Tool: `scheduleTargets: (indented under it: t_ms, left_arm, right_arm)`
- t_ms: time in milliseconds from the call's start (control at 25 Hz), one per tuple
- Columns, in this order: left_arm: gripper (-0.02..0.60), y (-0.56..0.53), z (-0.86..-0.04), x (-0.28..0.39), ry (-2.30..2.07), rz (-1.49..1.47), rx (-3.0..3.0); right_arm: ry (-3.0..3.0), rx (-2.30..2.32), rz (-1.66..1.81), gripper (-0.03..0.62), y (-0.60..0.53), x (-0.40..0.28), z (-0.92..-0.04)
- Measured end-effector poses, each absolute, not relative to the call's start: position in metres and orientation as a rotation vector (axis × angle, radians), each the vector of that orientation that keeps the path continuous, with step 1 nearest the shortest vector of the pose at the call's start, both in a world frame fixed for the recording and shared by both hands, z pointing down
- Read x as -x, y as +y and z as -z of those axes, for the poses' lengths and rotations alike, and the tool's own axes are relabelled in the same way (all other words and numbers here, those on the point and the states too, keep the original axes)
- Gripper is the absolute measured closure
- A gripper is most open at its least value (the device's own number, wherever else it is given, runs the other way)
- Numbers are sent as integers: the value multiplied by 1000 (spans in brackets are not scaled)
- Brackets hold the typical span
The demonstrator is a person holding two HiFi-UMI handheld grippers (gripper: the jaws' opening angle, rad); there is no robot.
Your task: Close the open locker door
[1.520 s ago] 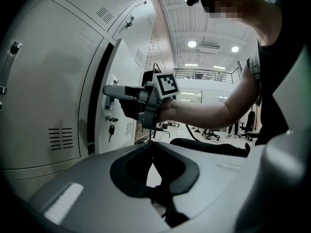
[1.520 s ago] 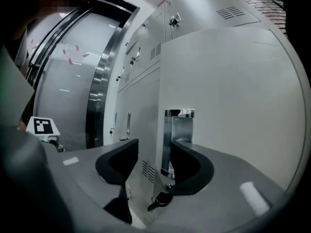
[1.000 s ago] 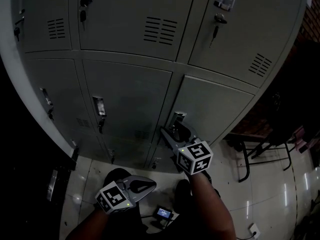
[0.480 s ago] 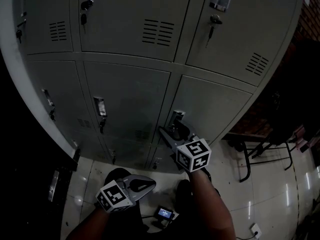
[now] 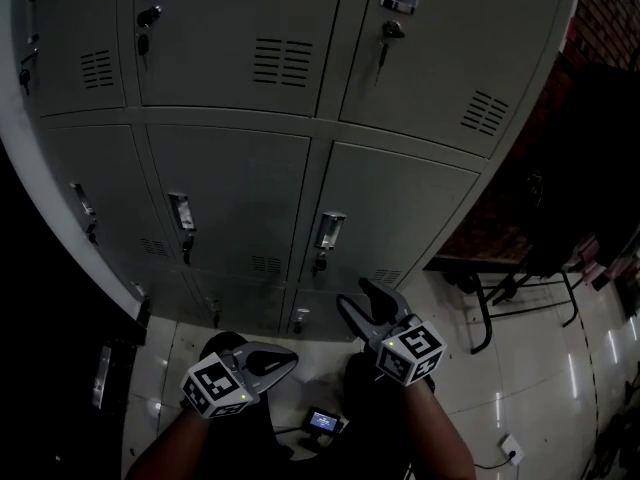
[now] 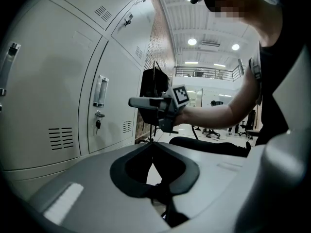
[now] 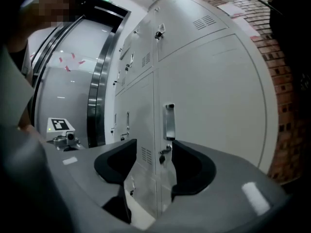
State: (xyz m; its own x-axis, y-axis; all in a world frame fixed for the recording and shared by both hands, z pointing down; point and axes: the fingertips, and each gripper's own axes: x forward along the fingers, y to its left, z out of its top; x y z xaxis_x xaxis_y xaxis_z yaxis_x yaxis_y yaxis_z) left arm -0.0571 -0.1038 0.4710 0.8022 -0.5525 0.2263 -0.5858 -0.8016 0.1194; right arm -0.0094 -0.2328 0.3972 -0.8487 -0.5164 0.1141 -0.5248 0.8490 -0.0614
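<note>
Head camera looks down; all 3 views share lockers (image 5: 230, 198).

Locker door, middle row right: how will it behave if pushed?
The locker door looks like thin sheet metal, so it is probably stiff near its edges but may flex mid-panel. It appears fully shut, so a push likely moves nothing. The key hangs loose and would probably swing.

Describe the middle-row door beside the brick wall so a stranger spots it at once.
Find the grey locker bank, then its end column beside the brick wall. The door is the middle one, handle and hanging key at its left edge; it alone in its row reaches the bank's right corner.
</note>
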Motion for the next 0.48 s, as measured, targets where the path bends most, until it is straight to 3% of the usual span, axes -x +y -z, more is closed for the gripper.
scheduleTargets:
  t_ms: [480]
  left_arm:
    - [569, -105, -473, 49, -879, -293, -2807]
  right_arm:
    - [-2830, -856, -215, 456, -161, -82, -450]
